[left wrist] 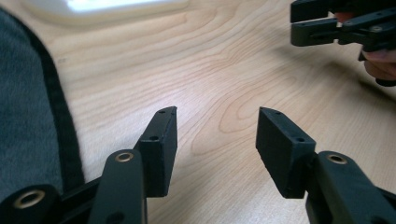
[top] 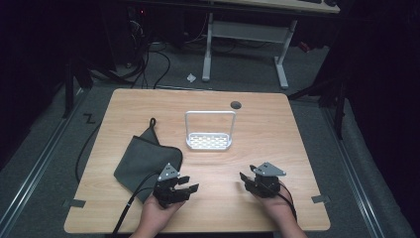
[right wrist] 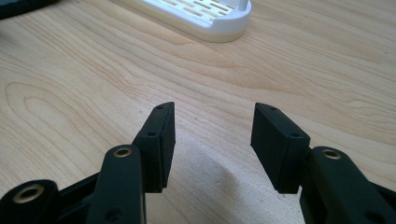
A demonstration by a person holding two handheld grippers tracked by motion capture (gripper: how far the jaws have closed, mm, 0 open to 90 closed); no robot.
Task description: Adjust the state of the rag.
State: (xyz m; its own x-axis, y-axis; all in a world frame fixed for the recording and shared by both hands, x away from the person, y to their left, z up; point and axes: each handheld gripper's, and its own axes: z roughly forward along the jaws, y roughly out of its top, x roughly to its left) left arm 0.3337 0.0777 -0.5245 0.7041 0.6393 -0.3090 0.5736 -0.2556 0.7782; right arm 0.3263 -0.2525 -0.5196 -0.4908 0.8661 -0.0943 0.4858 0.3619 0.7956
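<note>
Wood-grain desk [top: 277,129] carries three items: a white rack, a grey cloth and my two grippers.

1. White rack [top: 209,141]: it stands near the middle of the desk, slightly toward the far edge. Its slotted base lies flat and a thin white hoop rises upright from it. In the right gripper view the base [right wrist: 201,16] lies ahead of my jaws, well apart from them.

2. Grey cloth [top: 141,158]: it lies folded toward the left edge of the desk, with a dark loop at its far corner. In the left gripper view its dark-bound hem [left wrist: 56,107] runs along the left side of the picture.

3. Left gripper [top: 184,184]: I hold it near the front edge, its body over the near corner of the cloth. The jaws stand apart, with bare wood between them, holding nothing [left wrist: 217,135].

4. Right gripper [top: 246,179]: I hold it near the front edge, toward the right side, apart from the rack. The jaws stand apart over bare wood, holding nothing [right wrist: 212,135]. In the left gripper view it shows at the upper right [left wrist: 327,23].
</note>
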